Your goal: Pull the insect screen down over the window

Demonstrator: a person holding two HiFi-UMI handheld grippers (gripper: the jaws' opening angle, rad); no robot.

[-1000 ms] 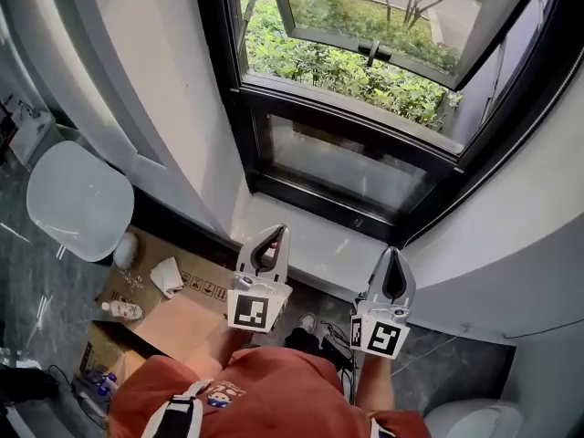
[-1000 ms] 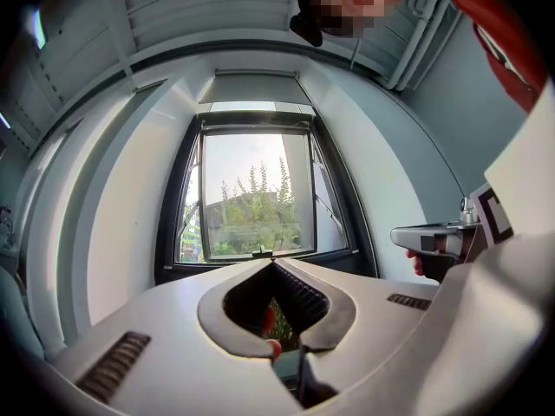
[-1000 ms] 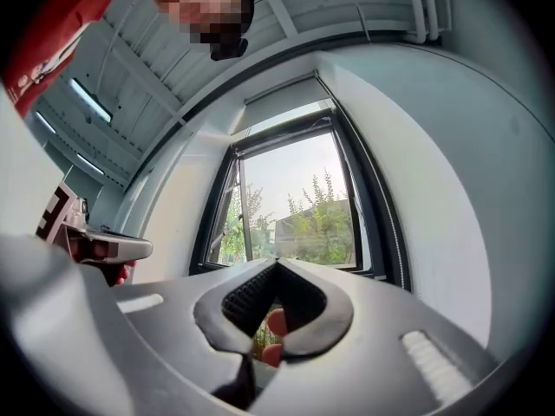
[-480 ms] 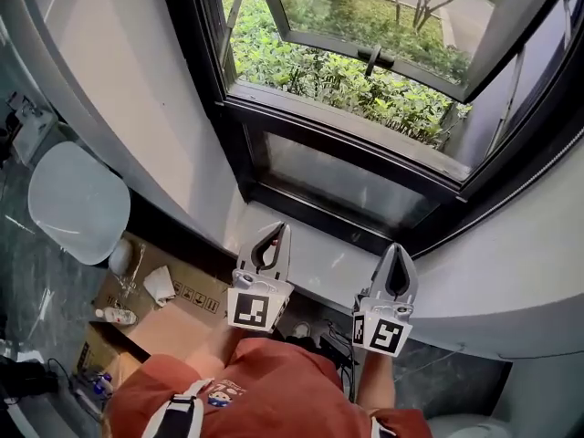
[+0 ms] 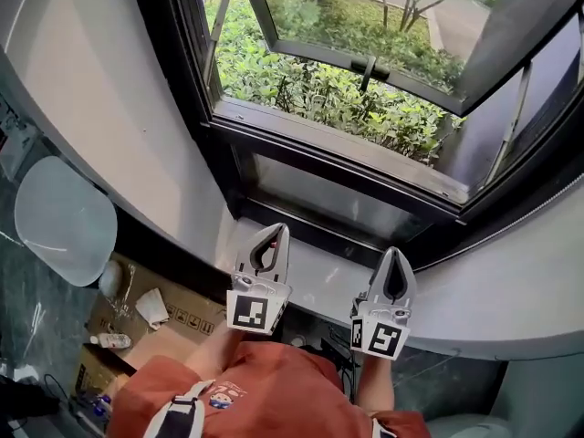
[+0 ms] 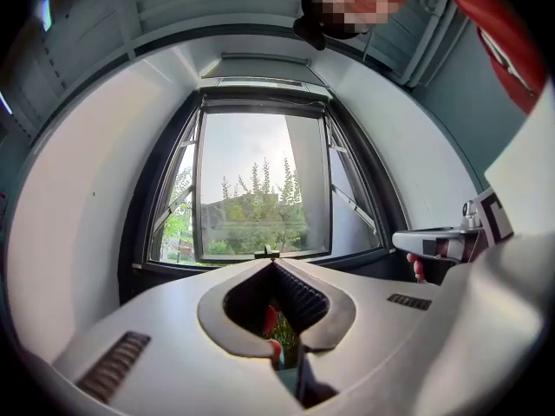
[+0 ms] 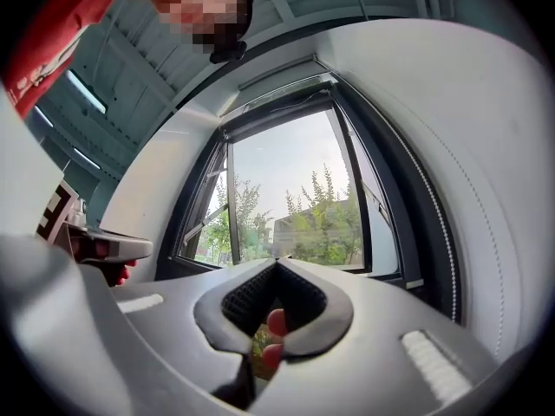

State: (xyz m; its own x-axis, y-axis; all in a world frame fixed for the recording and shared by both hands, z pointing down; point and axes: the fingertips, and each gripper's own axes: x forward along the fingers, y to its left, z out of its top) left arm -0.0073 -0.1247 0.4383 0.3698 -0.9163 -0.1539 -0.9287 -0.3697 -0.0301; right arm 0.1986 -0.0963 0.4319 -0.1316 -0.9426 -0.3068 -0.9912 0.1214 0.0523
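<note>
1. While the person holds both grippers low and out front, neither one has anything in it. The left gripper [image 5: 273, 231] has its jaws pressed together on nothing, and so does the right gripper [image 5: 394, 254].
2. Pose-wise they're side by side, a bit apart, tips aimed forward at the window [image 5: 338, 153]. Both hang over the pale sill [image 5: 319, 276], with the left a touch further forward.
3. The marker cubes face up at the head camera, right by the person's red shirt [image 5: 255, 400]. A bare forearm [image 5: 374, 386] runs up to the right gripper.
4. Both gripper views look upward at the window from below, so the tools are tilted up a bit.
5. The sash [image 5: 365, 57] is swung outward, with bushes [image 5: 310, 85] beyond it.
6. Screen: I can't make out the mesh itself. A pale rail [image 6: 264, 82] runs along the frame's top, well above both grippers, and under it you see straight through to sky and trees.
</note>
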